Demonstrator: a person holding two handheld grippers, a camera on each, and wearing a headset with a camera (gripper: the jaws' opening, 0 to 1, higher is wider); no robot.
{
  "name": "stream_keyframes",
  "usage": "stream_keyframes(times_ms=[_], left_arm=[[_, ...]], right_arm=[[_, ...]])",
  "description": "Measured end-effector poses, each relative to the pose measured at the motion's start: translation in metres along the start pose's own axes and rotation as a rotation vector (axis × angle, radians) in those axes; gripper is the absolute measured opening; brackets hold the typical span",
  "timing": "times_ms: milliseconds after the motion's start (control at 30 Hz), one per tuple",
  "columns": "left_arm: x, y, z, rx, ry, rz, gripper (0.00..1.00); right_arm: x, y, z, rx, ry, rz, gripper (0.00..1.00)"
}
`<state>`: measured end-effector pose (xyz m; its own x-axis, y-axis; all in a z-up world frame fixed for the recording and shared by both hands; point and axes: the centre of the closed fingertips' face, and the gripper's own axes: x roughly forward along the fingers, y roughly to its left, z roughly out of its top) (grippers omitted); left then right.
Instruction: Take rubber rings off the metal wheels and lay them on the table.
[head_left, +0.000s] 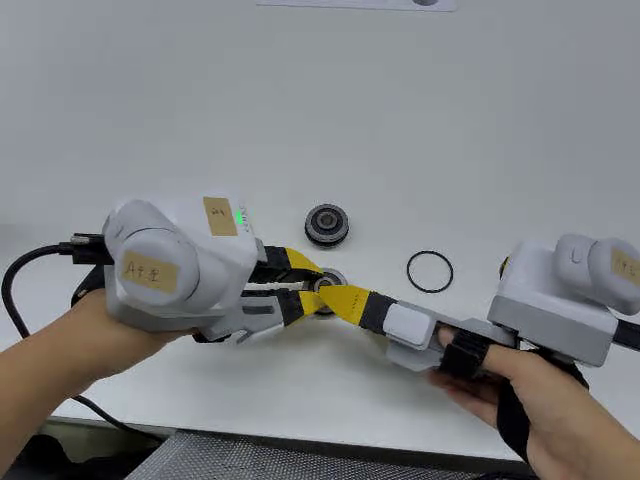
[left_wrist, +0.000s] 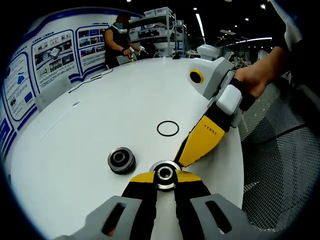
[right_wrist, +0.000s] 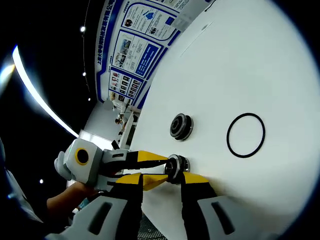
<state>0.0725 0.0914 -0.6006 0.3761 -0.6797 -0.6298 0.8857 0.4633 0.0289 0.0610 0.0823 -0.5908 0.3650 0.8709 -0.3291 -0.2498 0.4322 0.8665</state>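
- While the left gripper (left_wrist: 165, 177) rises from the bottom middle of its own view, its yellow-tipped jaws are clamped on a metal wheel (left_wrist: 165, 173), one tip on each side of the rim.
- Seen in the head view, that metal wheel sits just below the centre of the frame against the white table (head_left: 300, 120). The left gripper's grey body takes up the lower left, with a hand (head_left: 90, 335) beneath it.
- From the lower right of the head view, the right gripper (head_left: 330, 298) reaches leftward, and one yellow jaw lies against the same metal wheel.
- The right gripper's own view puts the metal wheel just ahead of its two jaw tips at lower centre. I cannot tell whether they pinch it or merely stand round it, because the left gripper's jaws crowd the same spot.
- A second wheel (head_left: 327, 224), dark round its edge, sits on the table just above the gripped one in the head view, and neither gripper touches it.
- One rubber ring (head_left: 430, 271) lies flat on the table right of centre in the head view, apart from both wheels and above the right gripper's jaws.
- In the left gripper view, the rubber ring is in the middle of the frame and the second wheel is to its lower left.
- A person (left_wrist: 120, 35) stands at the upper left of the left gripper view, beyond the table's far edge.
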Motion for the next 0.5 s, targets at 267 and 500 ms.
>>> stream_keyframes(times_ms=[267,500], left_arm=[[0.0,0.0,0.0,0.0,0.001,0.0,0.13],[0.0,0.0,0.0,0.0,0.007,-0.006,0.13]], right_arm=[[0.001,-0.008,0.004,0.012,-0.015,-0.025,0.22],[0.001,-0.02,0.002,-0.002,-0.003,-0.07,0.03]])
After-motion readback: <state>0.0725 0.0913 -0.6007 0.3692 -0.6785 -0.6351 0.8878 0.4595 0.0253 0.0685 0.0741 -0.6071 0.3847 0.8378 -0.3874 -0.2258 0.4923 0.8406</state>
